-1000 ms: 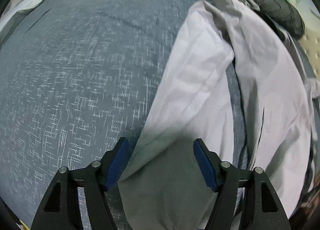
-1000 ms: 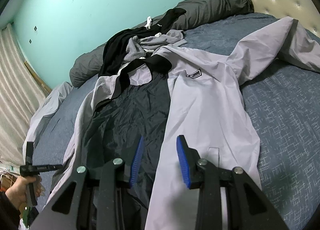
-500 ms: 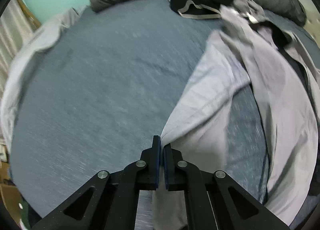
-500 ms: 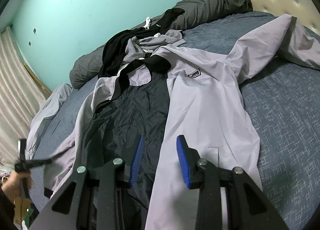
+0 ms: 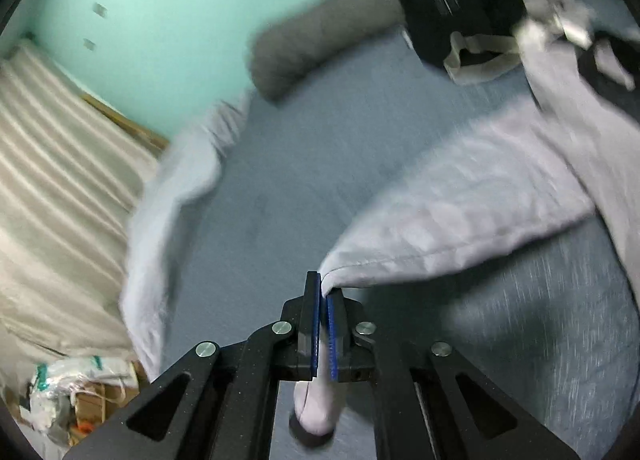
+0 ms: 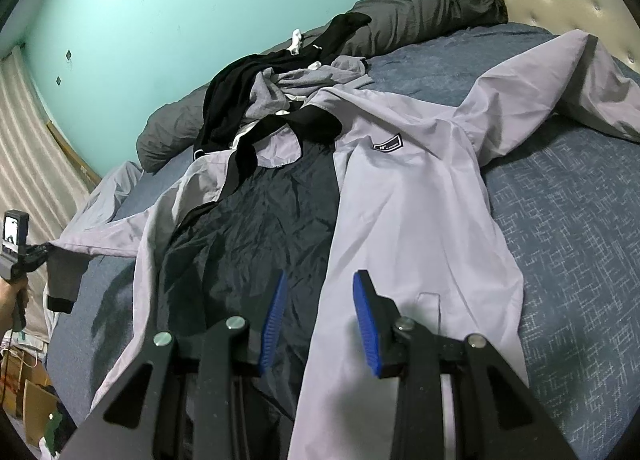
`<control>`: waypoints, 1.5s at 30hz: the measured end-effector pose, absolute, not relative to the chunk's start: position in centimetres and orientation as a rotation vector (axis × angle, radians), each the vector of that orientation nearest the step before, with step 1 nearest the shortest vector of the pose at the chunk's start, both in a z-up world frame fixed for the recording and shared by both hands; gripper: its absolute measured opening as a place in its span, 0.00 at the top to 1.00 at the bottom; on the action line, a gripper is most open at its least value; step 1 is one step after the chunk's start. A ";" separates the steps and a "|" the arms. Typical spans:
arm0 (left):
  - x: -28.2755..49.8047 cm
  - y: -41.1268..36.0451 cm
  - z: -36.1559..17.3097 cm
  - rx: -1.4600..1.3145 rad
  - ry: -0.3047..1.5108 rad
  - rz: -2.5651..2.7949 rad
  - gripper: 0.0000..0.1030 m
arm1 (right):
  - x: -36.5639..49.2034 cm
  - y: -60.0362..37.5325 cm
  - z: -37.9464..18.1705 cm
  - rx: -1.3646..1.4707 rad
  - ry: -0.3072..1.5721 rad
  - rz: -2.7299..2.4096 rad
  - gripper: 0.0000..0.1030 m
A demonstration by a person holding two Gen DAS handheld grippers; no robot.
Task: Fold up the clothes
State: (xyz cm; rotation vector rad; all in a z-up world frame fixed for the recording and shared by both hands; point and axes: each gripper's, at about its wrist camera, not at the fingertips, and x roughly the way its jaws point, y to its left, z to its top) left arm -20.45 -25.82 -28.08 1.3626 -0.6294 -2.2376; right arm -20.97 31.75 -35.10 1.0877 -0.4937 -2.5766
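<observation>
A light grey jacket with a dark lining lies open, front up, across the blue bed. My left gripper is shut on the end of its left sleeve, which is lifted off the bed and stretched outward; the cuff hangs below the jaws. In the right wrist view that same gripper shows at the far left, held in a hand, with the sleeve pulled taut. My right gripper hovers open above the jacket's lower front, nothing between its fingers.
A pile of black and grey clothes lies beyond the collar, against a dark grey rolled duvet. A tufted headboard is at the right, a teal wall behind. Curtains and floor clutter lie past the bed's left edge.
My left gripper shut on the sleeve end, then lifted and pulled it outward to the left, stretching the sleeve. The right gripper stayed still and open.
</observation>
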 end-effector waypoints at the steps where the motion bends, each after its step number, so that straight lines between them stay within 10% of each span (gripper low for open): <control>1: -20.6 -26.2 -30.2 1.446 -0.578 -2.232 0.95 | -21.0 31.7 -35.2 1.090 -0.494 -2.576 0.67; 8: -17.0 -27.3 -35.4 1.552 -0.343 -2.249 0.89 | -21.0 31.7 -35.2 1.090 -0.490 -2.572 0.67; 19: -13.9 -31.7 -32.0 1.370 0.148 -2.361 0.54 | -20.3 32.0 -34.7 1.068 -0.504 -2.574 0.67; 31: -13.1 -38.3 -36.4 1.353 0.523 -2.224 0.54 | -20.6 31.7 -34.7 1.070 -0.480 -2.574 0.67; 34: -13.4 -38.5 -37.1 1.347 0.539 -2.240 0.60 | -20.6 31.6 -34.8 1.073 -0.474 -2.577 0.67; 37: -13.5 -38.7 -37.1 1.338 0.502 -2.250 0.94 | -20.8 31.4 -35.1 1.081 -0.467 -2.575 0.67; 45: -12.6 -40.2 -33.1 1.213 0.295 -2.257 0.96 | -20.9 30.5 -35.3 1.089 -0.434 -2.568 0.67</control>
